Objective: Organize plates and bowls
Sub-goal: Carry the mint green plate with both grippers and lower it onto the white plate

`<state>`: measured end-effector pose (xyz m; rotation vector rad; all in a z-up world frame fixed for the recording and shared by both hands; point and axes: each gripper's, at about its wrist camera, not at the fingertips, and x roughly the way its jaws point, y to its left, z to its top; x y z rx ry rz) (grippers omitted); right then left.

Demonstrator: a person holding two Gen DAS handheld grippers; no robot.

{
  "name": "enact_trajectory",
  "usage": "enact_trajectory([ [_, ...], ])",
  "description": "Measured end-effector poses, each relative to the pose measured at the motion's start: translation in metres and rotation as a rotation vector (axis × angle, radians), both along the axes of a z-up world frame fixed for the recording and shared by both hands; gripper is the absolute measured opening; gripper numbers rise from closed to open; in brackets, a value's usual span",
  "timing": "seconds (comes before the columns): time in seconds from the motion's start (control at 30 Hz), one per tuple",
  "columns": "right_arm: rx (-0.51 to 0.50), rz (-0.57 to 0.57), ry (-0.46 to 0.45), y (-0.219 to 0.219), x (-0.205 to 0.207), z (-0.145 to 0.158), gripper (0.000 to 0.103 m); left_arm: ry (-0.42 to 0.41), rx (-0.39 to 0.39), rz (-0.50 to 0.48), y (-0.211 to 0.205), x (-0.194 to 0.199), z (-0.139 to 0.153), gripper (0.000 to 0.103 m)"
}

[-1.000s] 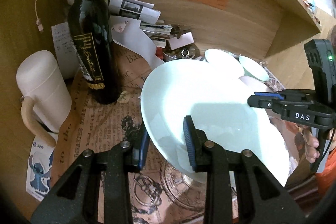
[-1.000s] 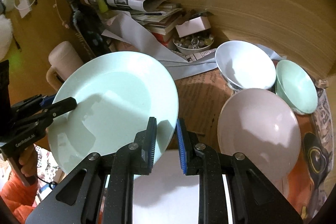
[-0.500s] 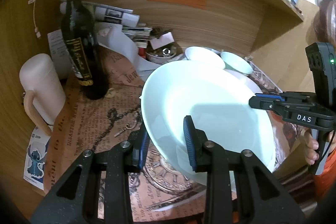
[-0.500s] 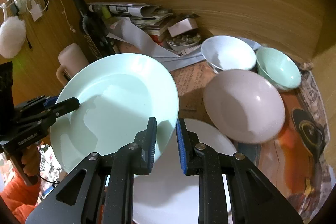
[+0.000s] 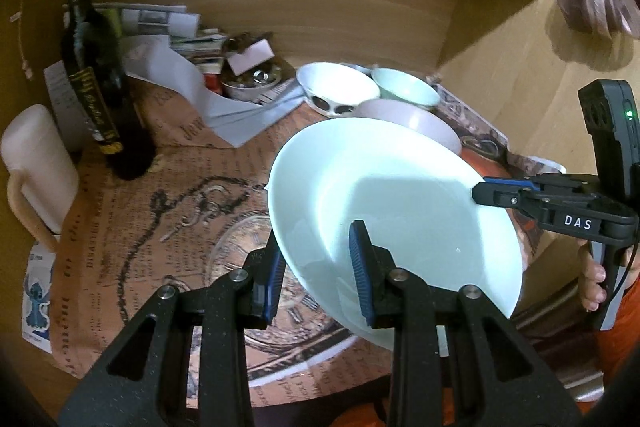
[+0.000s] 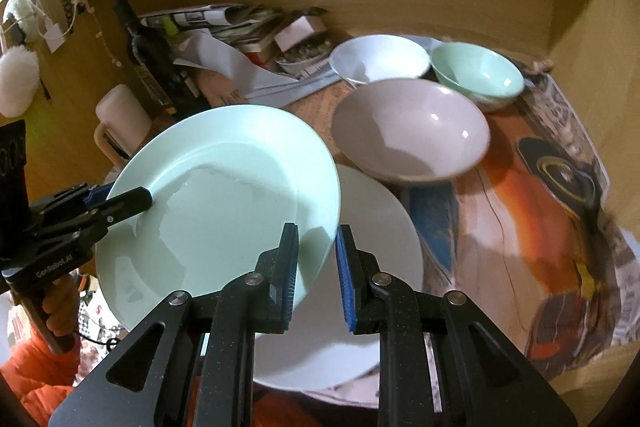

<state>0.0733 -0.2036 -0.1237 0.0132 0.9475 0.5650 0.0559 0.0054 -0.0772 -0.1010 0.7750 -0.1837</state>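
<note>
At the far left stand a mug (image 5: 36,163) and a dark bottle (image 5: 94,75). The left gripper (image 5: 316,267) and right gripper (image 6: 316,271) each clamp an edge of the pale green plate (image 6: 224,203), held tilted above a white plate (image 6: 372,227). Right and farther back sit three bowls: pink (image 6: 408,131), white (image 6: 380,59), green (image 6: 476,71).

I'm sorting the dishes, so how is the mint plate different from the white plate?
The mint plate is pale green, while the white plate is white. The mint plate is tilted in the air, gripped at opposite rims, while the white plate lies flat on the table, partly under it. Both are round and empty.
</note>
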Motion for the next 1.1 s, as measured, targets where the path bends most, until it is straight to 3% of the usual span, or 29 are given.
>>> enact_trajectory([
  [0.53, 0.023, -0.082, 0.092, -0.031, -0.007, -0.032, 0.018, 0.076, 0.019, -0.084, -0.027, 0.007, -0.028, 0.031],
  [1.1, 0.036, -0.096, 0.14, -0.037, 0.003, -0.047, 0.018, 0.141, 0.033, -0.092, -0.034, 0.03, -0.051, 0.032],
])
